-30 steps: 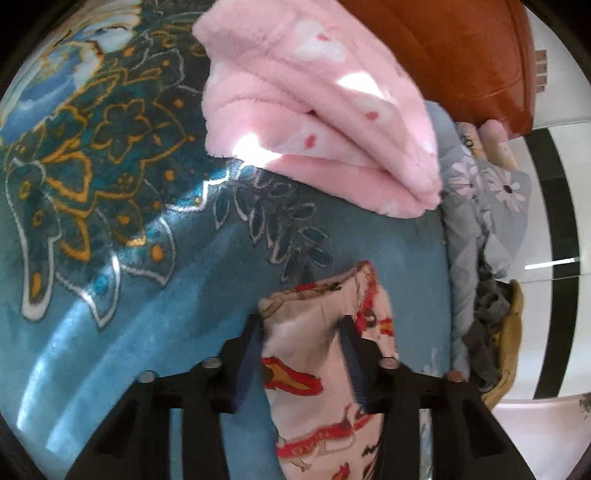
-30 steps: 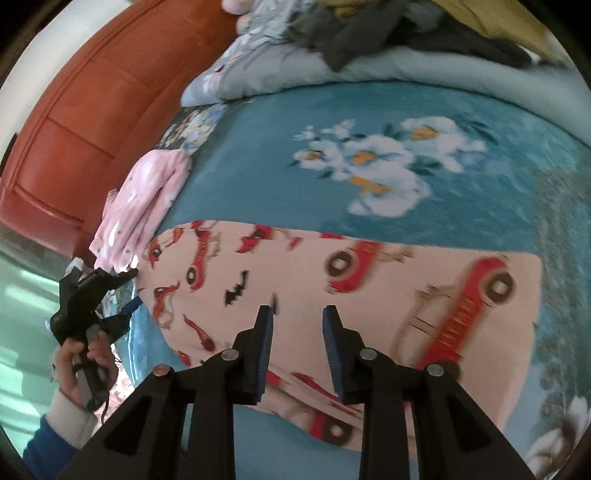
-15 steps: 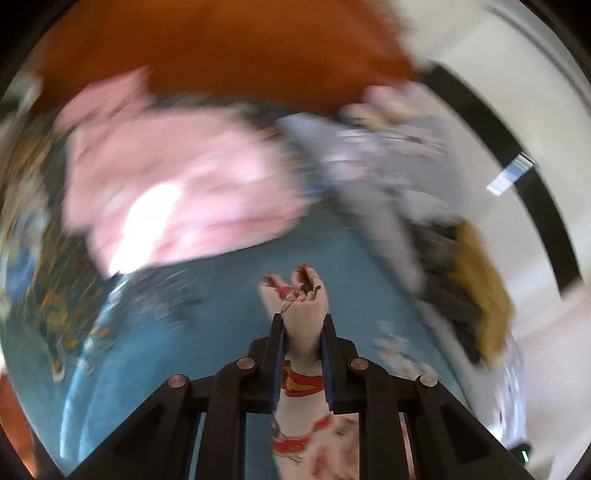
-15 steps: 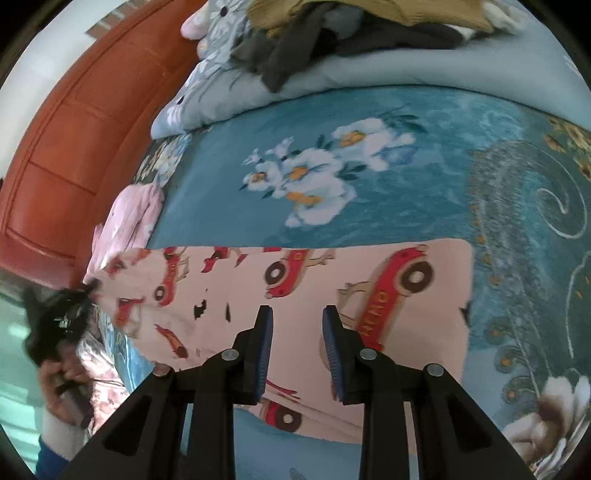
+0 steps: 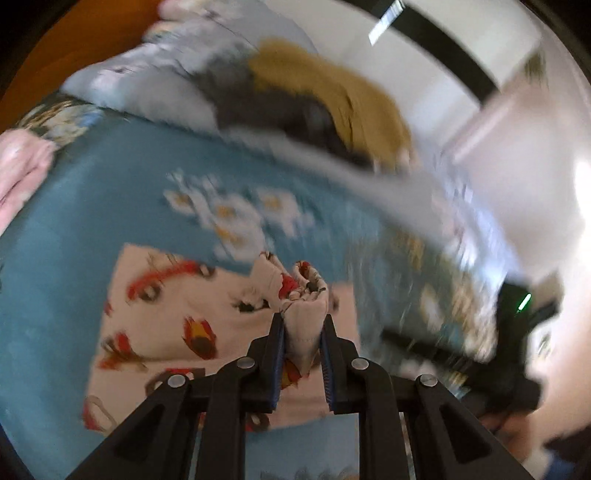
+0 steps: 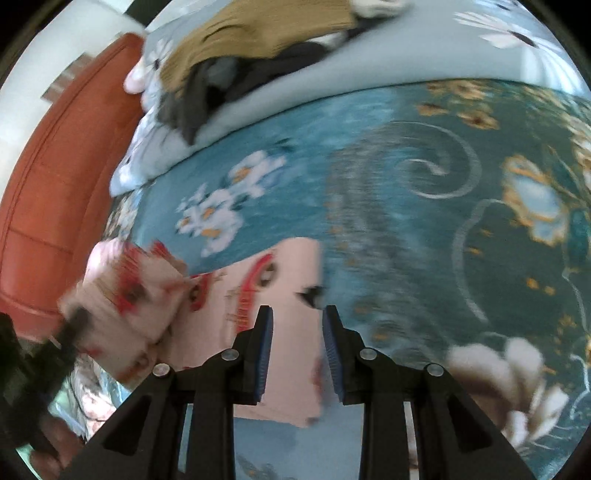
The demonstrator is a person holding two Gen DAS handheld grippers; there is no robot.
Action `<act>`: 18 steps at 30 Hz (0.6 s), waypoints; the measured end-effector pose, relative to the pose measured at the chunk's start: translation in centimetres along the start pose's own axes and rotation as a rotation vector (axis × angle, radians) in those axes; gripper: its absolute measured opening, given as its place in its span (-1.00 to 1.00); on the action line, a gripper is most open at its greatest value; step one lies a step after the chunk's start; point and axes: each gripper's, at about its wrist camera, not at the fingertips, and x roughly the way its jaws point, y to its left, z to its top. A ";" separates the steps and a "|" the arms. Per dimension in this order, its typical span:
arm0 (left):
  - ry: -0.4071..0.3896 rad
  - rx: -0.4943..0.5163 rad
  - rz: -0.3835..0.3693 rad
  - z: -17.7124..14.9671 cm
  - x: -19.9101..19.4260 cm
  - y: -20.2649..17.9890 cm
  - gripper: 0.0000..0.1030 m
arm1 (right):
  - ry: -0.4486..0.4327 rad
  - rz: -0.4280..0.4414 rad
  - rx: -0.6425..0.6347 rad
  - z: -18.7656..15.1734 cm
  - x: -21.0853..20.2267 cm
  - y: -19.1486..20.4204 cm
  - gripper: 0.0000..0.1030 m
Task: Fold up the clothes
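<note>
A pale pink garment with red car prints (image 5: 166, 314) lies flat on the teal flowered blanket (image 5: 92, 221). My left gripper (image 5: 303, 319) is shut on one bunched end of it and holds that end up over the rest of the cloth. In the right wrist view the lifted end (image 6: 129, 288) hangs blurred at the left, doubled over the flat part (image 6: 288, 266). My right gripper (image 6: 297, 325) hovers over the garment's right edge, jaws apart, nothing pressed between the pads.
A heap of mustard (image 6: 258, 29) and dark grey clothes (image 6: 207, 92) sits on a grey-blue flowered quilt (image 6: 406, 55) at the back. Folded pink fleece (image 5: 18, 173) lies at the left. A red-brown headboard (image 6: 55, 184) borders the bed.
The left gripper closed on the garment's end, rose, rolled and carried it across the cloth towards the right gripper. The right gripper slid along to the garment's right edge, jaws unchanged.
</note>
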 end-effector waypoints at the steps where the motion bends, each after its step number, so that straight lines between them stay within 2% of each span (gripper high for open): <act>1: 0.033 0.030 0.021 -0.9 0.9 -1.2 -0.63 | 0.001 -0.007 0.013 -0.1 -0.1 -0.6 -0.42; 4: 0.108 0.036 0.042 -2.6 2.6 -1.5 -0.52 | 0.001 0.004 0.047 -0.4 -0.2 -1.7 -0.42; 6: 0.149 0.027 0.034 -3.5 3.3 -1.5 -0.27 | -0.006 0.062 0.067 -0.4 -0.2 -1.9 -0.42; 9: 0.192 -0.019 -0.045 -4.7 2.9 -0.8 0.00 | -0.007 0.112 0.081 -0.2 0.1 -1.5 -0.42; 11: 0.203 -0.060 -0.135 -5.0 1.7 -0.3 0.12 | -0.008 0.128 0.071 -0.1 0.2 -0.9 -0.42; 12: 0.204 -0.082 -0.189 -5.0 1.1 0.2 0.13 | -0.008 0.136 0.063 0.0 0.2 -0.6 -0.38; 14: 0.133 -0.163 -0.212 -4.9 -1.2 2.7 0.13 | -0.004 0.153 0.042 0.0 0.3 -0.1 -0.27; 18: 0.000 -0.388 -0.027 -5.0 -4.2 9.9 0.13 | 0.019 0.158 0.008 -0.2 0.8 0.6 -0.20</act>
